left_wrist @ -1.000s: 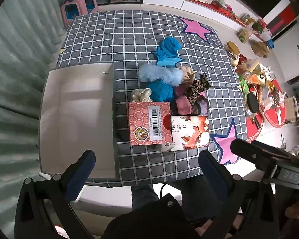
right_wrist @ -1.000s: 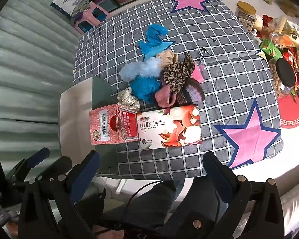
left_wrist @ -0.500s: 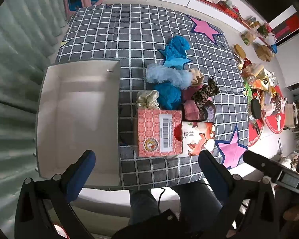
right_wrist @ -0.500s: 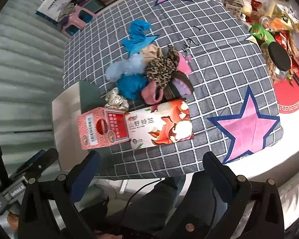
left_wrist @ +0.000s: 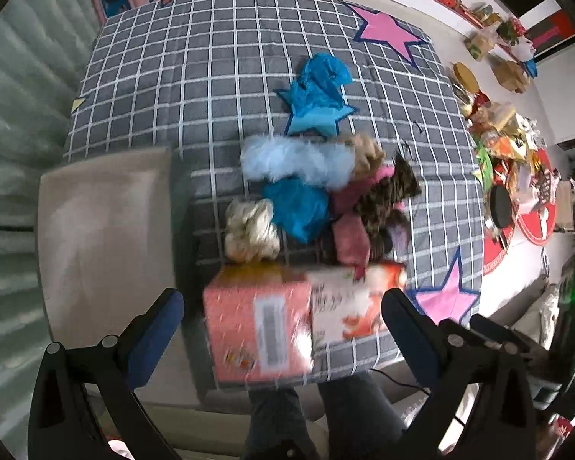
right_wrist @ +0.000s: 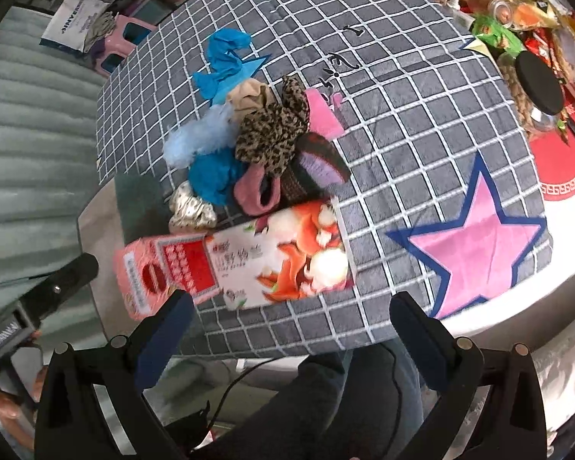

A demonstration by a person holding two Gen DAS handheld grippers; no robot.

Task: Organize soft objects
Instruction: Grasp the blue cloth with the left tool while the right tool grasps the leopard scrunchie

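Soft pile (left_wrist: 318, 191) at frame centre; our left claw (left_wrist: 283, 314) and right claw (right_wrist: 287, 314) gape empty; cartons (right_wrist: 241, 264) may snag approach.

Fluffy pale-blue fur piece (left_wrist: 299, 163), leopard-print cloth (right_wrist: 272, 130) and glossy printed cardboard box (right_wrist: 283, 257) on matt checked cloth (right_wrist: 421, 122).

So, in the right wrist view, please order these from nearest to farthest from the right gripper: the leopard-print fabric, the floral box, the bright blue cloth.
1. floral box: just ahead of the right gripper, near the table edge.
2. leopard-print fabric: behind the box, mid-pile.
3. bright blue cloth: far side, beyond the pile.
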